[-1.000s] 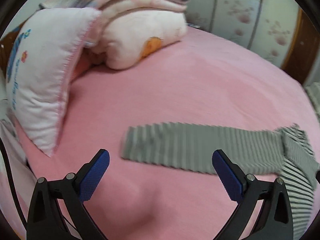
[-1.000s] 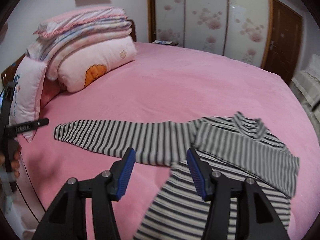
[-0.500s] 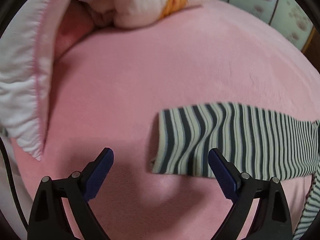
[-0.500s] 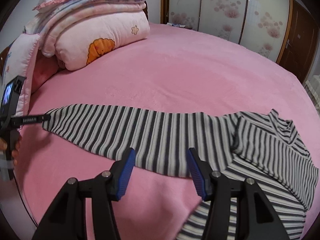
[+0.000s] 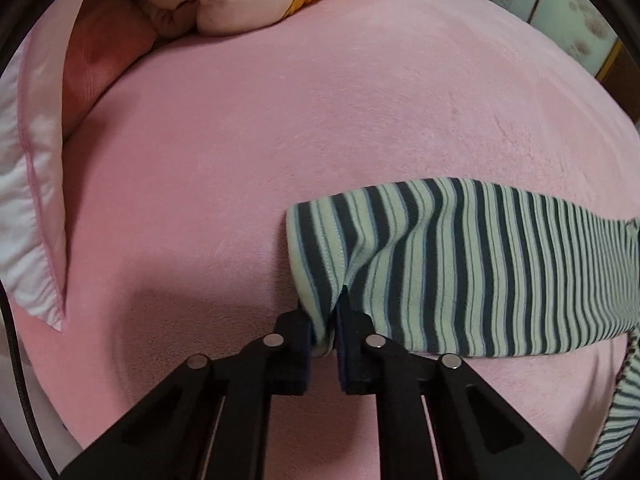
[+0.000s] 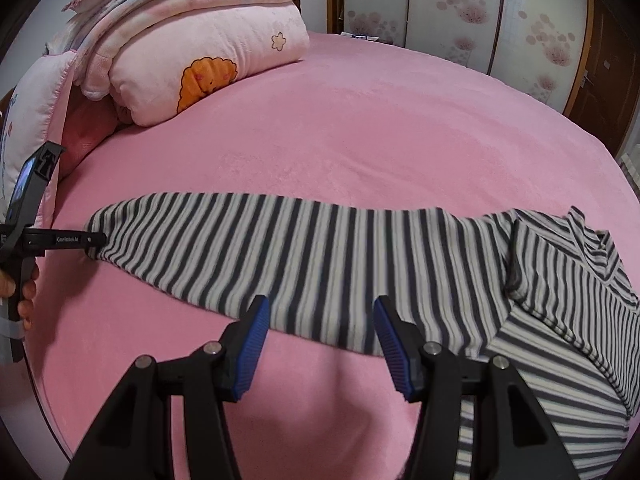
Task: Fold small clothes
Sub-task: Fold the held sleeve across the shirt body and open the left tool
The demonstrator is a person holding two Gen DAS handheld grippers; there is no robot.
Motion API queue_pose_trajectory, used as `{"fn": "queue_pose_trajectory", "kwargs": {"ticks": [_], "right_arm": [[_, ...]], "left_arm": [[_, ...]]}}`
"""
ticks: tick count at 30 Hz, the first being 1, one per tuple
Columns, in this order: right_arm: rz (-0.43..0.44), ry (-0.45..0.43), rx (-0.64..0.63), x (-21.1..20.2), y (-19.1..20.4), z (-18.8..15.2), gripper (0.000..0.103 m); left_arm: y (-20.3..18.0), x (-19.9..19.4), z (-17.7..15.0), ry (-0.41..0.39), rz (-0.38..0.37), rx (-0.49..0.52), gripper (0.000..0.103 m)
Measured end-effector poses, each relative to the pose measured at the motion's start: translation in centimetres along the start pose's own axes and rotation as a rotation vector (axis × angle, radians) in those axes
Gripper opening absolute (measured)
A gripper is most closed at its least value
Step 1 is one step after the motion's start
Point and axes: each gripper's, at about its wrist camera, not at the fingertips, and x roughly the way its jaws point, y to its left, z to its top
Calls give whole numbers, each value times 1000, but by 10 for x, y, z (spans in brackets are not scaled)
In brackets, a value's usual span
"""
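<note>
Striped in dark and pale bands, the shirt (image 6: pixel 560 320) lies on the pink bed (image 6: pixel 360 140) — its long sleeve (image 5: pixel 460 264) stretched sideways, cuff pinched by the left gripper (image 5: pixel 323 328) — while the right gripper (image 6: pixel 320 344) hovers spread above the sleeve.

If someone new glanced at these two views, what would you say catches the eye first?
The striped shirt lies on the pink bed, one long sleeve stretched out flat. The left gripper is shut on the sleeve's cuff, while the right gripper hangs open over the sleeve's near edge. At the head of the bed lies a stack of folded pink quilts.
</note>
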Motion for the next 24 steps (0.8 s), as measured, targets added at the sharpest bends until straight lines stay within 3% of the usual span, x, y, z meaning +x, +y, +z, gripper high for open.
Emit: {"fn": "queue_pose_trajectory", "kwargs": {"ticks": [10,13,19,24], "right_arm": [[-87,10,51,-10,-21,-8,54],[-96,8,59,-14,-26,-9,54],[-79,-2,81,-34,-44,-17,54],[-94,-22,89,-59,-80,-29,54]], "left_arm": [[-28,-19,-5,-64,100,71,5],[-35,-32,-12,-117,118,78,5],[-58,-69,-13,-263,115,79,5],[-91,-99,-17,-298,62,94,4]]}}
